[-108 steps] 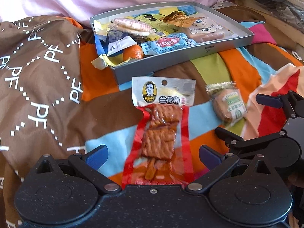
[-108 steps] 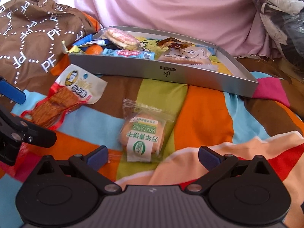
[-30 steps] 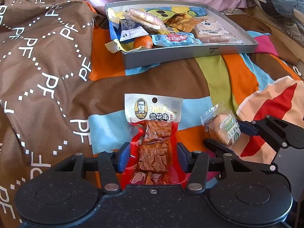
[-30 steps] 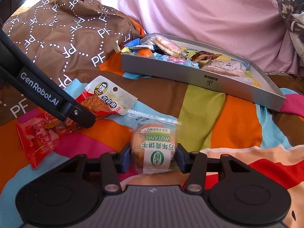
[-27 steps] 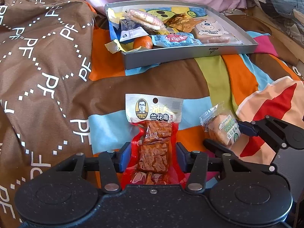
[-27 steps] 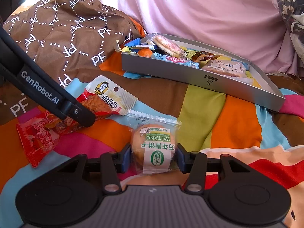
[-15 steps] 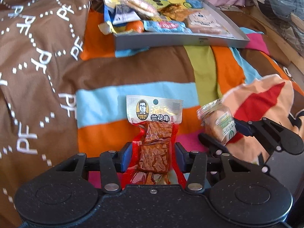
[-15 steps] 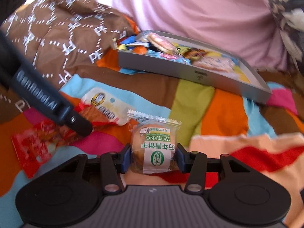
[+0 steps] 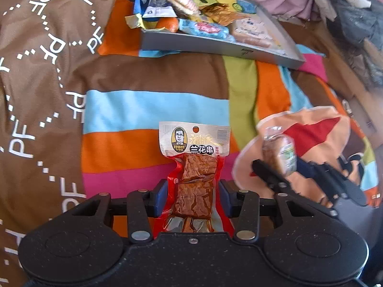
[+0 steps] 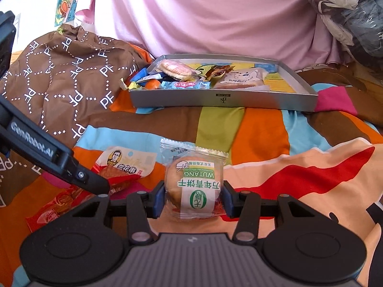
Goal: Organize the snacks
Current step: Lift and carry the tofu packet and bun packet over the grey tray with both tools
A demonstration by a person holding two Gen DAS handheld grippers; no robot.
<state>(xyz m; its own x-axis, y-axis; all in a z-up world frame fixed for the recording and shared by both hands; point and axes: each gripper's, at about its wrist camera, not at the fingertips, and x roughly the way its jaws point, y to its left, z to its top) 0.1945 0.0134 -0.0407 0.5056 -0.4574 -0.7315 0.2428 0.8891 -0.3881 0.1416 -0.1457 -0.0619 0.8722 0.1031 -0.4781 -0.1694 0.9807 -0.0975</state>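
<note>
The left gripper is clenched on a red snack pack. Its silver top shows a small portrait and the black label "兰花串"; the other writing on it is too small to read. The lower end of the pack is hidden behind the gripper body. Through the clear window brown pieces can be seen.

The right gripper is clenched on a round cookie packet, held between its blue pads. The paper band reads "WUTANG" and "万年青饼干", both upside down from this camera, with a green round mark under them. In the left wrist view the same packet is just to the right of the left gripper and blurred, so nothing can be read there.

An arm of the left gripper comes in from the left of the right wrist view and carries the words "GenRobot.AI".

Ahead of both grippers, well apart from them, lies a grey tray with a small logo on its front wall that I cannot read. It holds several snacks: a pink-white wafer pack, a small orange, a light blue wrapper and a bread pack with a cartoon drawing. They overlap, so some are partly hidden.

Everything rests on a bed with a striped, many-coloured blanket. To the left is a brown cloth printed with "PF"; behind the tray there is pink fabric.
</note>
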